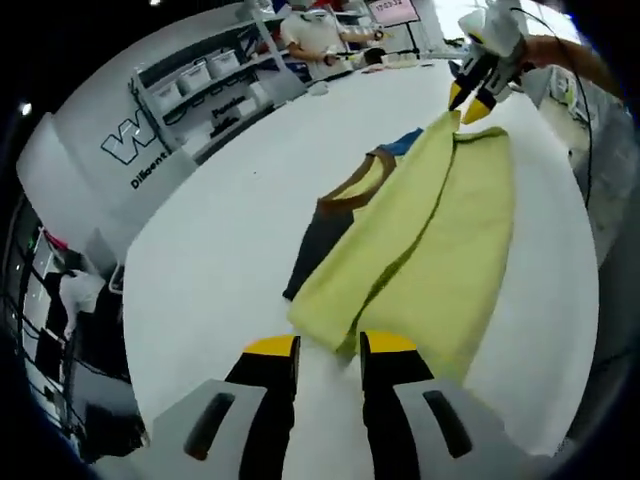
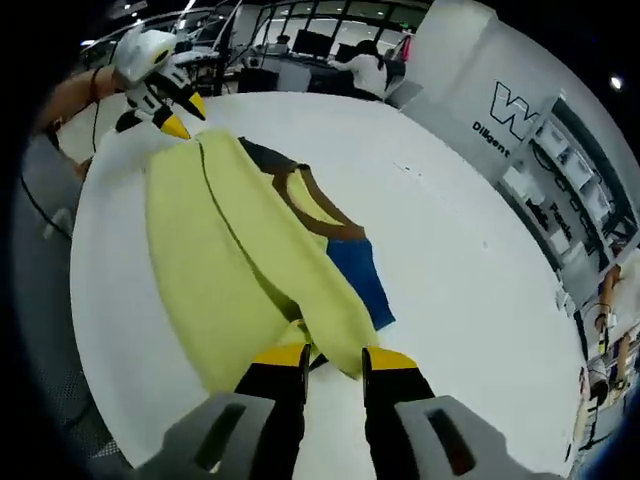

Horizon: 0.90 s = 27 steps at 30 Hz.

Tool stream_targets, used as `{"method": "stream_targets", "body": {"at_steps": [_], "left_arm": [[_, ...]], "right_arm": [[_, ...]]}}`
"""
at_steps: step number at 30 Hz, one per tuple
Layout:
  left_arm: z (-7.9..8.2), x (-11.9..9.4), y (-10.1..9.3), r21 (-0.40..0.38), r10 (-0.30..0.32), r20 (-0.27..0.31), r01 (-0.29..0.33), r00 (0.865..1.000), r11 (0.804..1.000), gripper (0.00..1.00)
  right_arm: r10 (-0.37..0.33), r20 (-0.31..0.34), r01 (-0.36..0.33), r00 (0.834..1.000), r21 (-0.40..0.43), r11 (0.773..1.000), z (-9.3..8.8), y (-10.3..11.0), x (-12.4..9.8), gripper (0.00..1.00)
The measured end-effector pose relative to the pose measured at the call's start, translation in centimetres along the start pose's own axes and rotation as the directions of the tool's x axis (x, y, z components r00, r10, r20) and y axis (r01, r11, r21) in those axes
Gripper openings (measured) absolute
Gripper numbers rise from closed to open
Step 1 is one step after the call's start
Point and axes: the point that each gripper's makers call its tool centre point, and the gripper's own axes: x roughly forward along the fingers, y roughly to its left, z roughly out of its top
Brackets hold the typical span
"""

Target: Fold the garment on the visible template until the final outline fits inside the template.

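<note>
Currently the yellow-green garment (image 1: 430,240) lies on the white counter (image 1: 220,260), folded lengthwise with one flap laid over the other. Under it is the template (image 1: 325,235), a dark panel with a brown neckline outline; its blue section (image 2: 358,275) shows past the garment's edge in the right gripper view. The garment does not cover the template fully.

Left gripper (image 1: 329,350): fingers slightly apart, yellow tips at the near hem of the garment; whether fabric is pinched cannot be told. In the right gripper view the same gripper (image 2: 165,110) sits at the far corner of the garment (image 2: 240,260).

Right gripper (image 2: 333,357): fingers narrowly parted at the garment's near edge; grasp cannot be confirmed. In the left gripper view it (image 1: 470,100) meets the far corner of the cloth.

Shelving (image 1: 215,85) beyond the counter carries pale storage bins (image 1: 193,73); their contents are not discernible. A seated person (image 2: 365,70) is in the background.
</note>
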Motion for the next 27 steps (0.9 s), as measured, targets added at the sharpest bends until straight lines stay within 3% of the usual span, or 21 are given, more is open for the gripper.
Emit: {"method": "stream_targets", "body": {"at_steps": [5,10,16,18,22,27], "left_arm": [[-0.1,0.7,0.1,0.083,0.008,-0.013,-0.007,1.000,0.997,0.26],[-0.4,1.5,0.2,0.153,0.013,-0.018,-0.010,1.000,0.988,0.25],[-0.2,2.2,0.2,0.219,0.010,-0.001,-0.009,1.000,0.976,0.13],[-0.3,2.4,0.1,0.217,0.001,0.000,-0.001,1.000,0.976,0.05],[-0.2,2.5,0.2,0.211,-0.004,0.005,0.003,1.000,0.978,0.05],[1.1,2.2,2.0,0.100,0.027,0.071,-0.034,0.997,0.994,0.05]], "right_arm": [[0.013,-0.032,-0.014,0.999,-0.042,0.999,-0.9,0.1,0.5,0.15],[-0.025,-0.053,0.018,0.998,-0.133,0.991,-1.2,-0.6,1.0,0.13],[-0.041,-0.071,0.030,0.997,-0.142,0.989,-1.6,-1.1,2.0,0.04],[-0.060,-0.084,0.048,0.995,-0.131,0.990,-1.9,-1.6,2.1,0.00],[-0.083,-0.047,0.079,0.995,-0.096,0.992,-0.8,-2.4,1.5,0.00],[-0.117,0.035,0.117,0.993,-0.013,0.993,1.5,-4.1,0.5,0.00]]}}
